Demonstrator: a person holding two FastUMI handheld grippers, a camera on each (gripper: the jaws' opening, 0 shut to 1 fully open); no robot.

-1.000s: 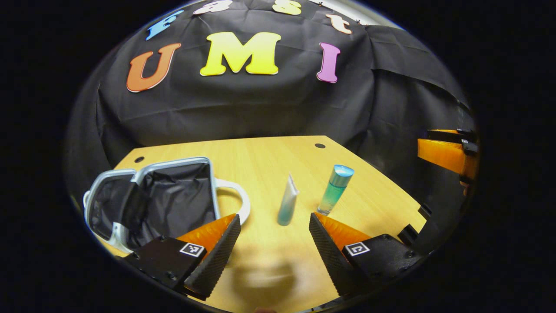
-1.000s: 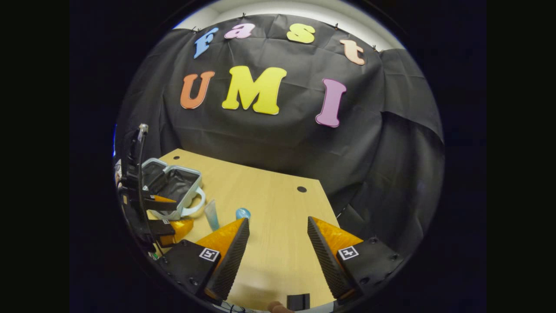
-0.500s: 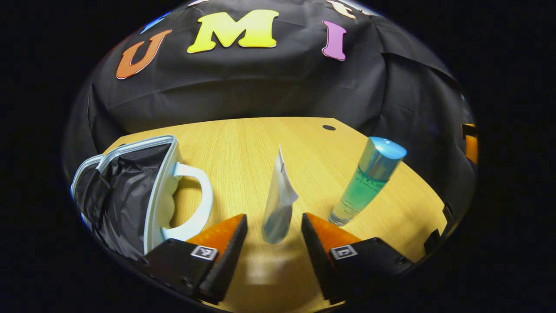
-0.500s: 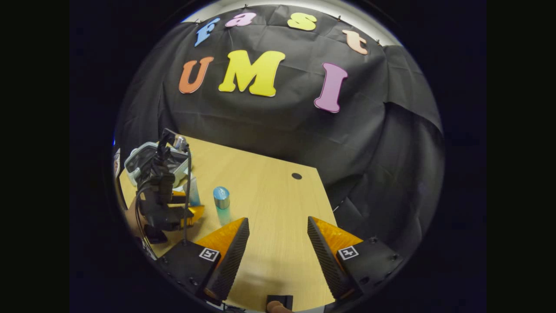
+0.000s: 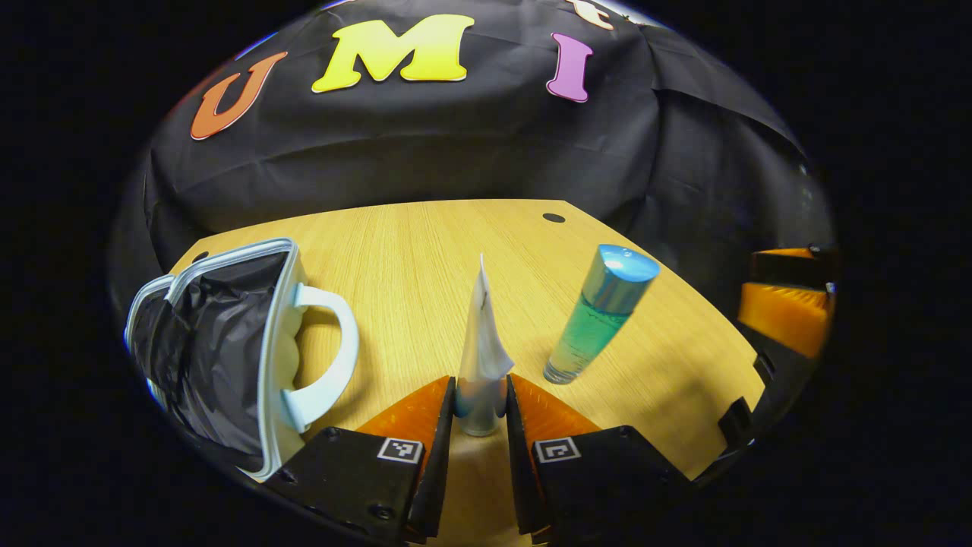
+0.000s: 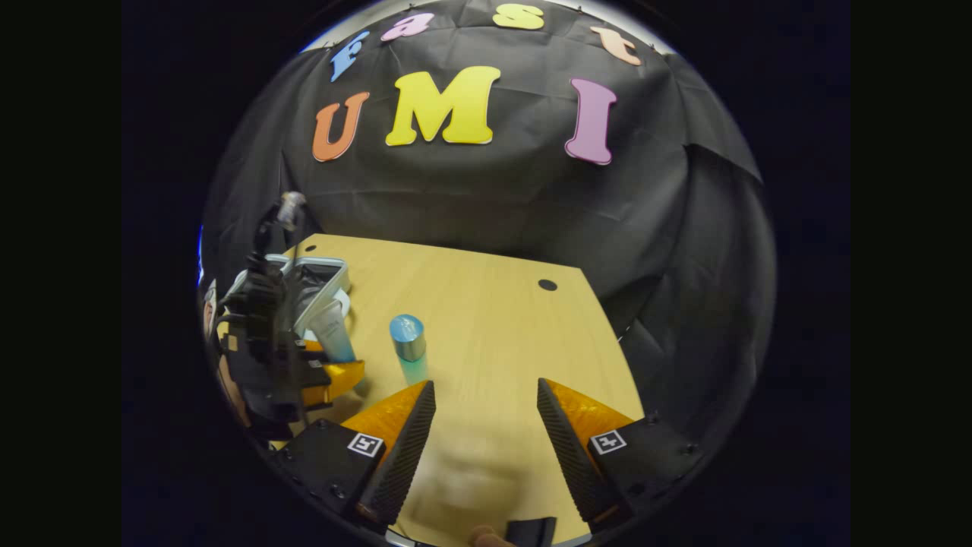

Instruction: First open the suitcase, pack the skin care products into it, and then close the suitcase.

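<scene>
On the table [image 5: 425, 251], my left tool [image 5: 480, 410] has its two fingers pressed against the cap end of the upright tube [image 5: 481, 357], gripping it. Just right of it, from the left gripper view, stands the green bottle [image 5: 596, 315] with its blue cap, tilted in the lens. To the left lies the suitcase [image 5: 228, 342], open, its dark lining showing and its pale handle facing the tube. My right tool [image 6: 486, 425] hangs wide open over bare table, holding nothing, with the bottle [image 6: 410, 349] ahead to its left.
</scene>
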